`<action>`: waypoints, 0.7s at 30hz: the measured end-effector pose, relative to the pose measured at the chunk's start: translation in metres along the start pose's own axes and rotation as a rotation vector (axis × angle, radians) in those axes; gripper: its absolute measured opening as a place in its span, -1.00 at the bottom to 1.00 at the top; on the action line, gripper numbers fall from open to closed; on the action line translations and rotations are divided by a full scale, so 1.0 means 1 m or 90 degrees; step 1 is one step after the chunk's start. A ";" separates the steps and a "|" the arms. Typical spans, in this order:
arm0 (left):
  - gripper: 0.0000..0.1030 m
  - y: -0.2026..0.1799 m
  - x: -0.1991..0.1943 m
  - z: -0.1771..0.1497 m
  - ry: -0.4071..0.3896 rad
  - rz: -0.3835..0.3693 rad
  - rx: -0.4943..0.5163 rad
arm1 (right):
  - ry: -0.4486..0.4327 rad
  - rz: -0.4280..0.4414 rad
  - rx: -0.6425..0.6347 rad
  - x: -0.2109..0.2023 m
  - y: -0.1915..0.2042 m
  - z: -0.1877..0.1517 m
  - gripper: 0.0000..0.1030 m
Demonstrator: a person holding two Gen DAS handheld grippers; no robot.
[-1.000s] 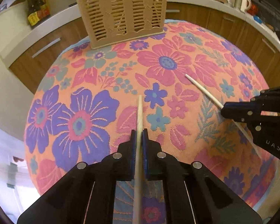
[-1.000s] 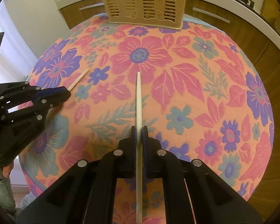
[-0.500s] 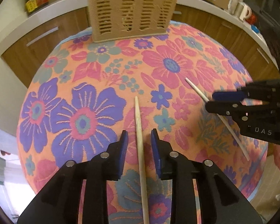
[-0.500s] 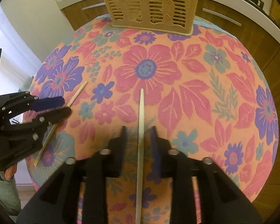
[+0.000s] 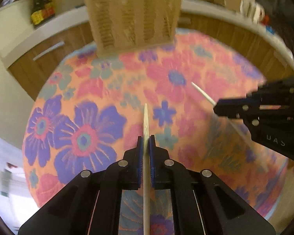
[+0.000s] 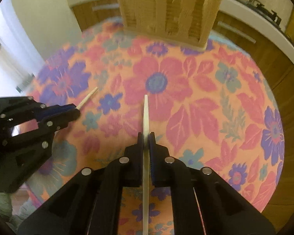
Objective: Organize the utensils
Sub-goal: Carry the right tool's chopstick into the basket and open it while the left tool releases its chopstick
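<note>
Two pale chopsticks are held above the floral tablecloth [image 5: 84, 137]. In the left wrist view, my left gripper [image 5: 146, 137] is closing, its blue pads pressing on one chopstick [image 5: 146, 117], which points ahead toward the beige slatted basket [image 5: 133, 15]. At the right, my right gripper [image 5: 215, 107] grips the other chopstick [image 5: 202, 94]. The right wrist view shows my right gripper [image 6: 146, 135] closing with its pads pressed on its chopstick [image 6: 146, 113]. My left gripper [image 6: 77, 111] is at the left with a chopstick tip [image 6: 88, 98] poking out. The basket [image 6: 166, 9] stands at the table's far edge.
Behind the round table runs a white counter [image 5: 54, 29] over wooden cabinets [image 5: 45, 58]. Bottles [image 5: 42, 11] stand on it at the left and a white mug [image 5: 254, 11] at the right. The tablecloth [image 6: 205, 98] lies between the grippers and the basket.
Both grippers opened half a second ago with the chopsticks lying on the cloth, then shut on them again. The basket now looks nearer in both views.
</note>
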State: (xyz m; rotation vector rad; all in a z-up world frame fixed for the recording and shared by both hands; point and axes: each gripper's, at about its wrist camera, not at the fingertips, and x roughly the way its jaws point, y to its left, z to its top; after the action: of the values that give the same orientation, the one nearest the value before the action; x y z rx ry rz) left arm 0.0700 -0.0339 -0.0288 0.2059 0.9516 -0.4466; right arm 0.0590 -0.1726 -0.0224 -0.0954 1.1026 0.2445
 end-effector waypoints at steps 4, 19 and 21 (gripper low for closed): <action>-0.93 0.021 -0.044 0.027 -0.120 -0.047 -0.055 | -0.102 0.031 0.010 -0.047 -0.016 0.013 -0.93; -0.93 0.065 -0.131 0.170 -0.430 -0.171 -0.149 | -0.463 -0.024 0.016 -0.173 -0.062 0.118 -0.93; -0.93 0.065 -0.127 0.187 -0.457 -0.164 -0.140 | -0.492 -0.038 0.014 -0.173 -0.064 0.134 -0.93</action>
State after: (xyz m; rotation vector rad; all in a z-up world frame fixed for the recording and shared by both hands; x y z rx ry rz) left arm 0.1743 -0.0080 0.1804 -0.2712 0.3120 -0.5924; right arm 0.1167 -0.2338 0.1894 -0.0088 0.3332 0.1889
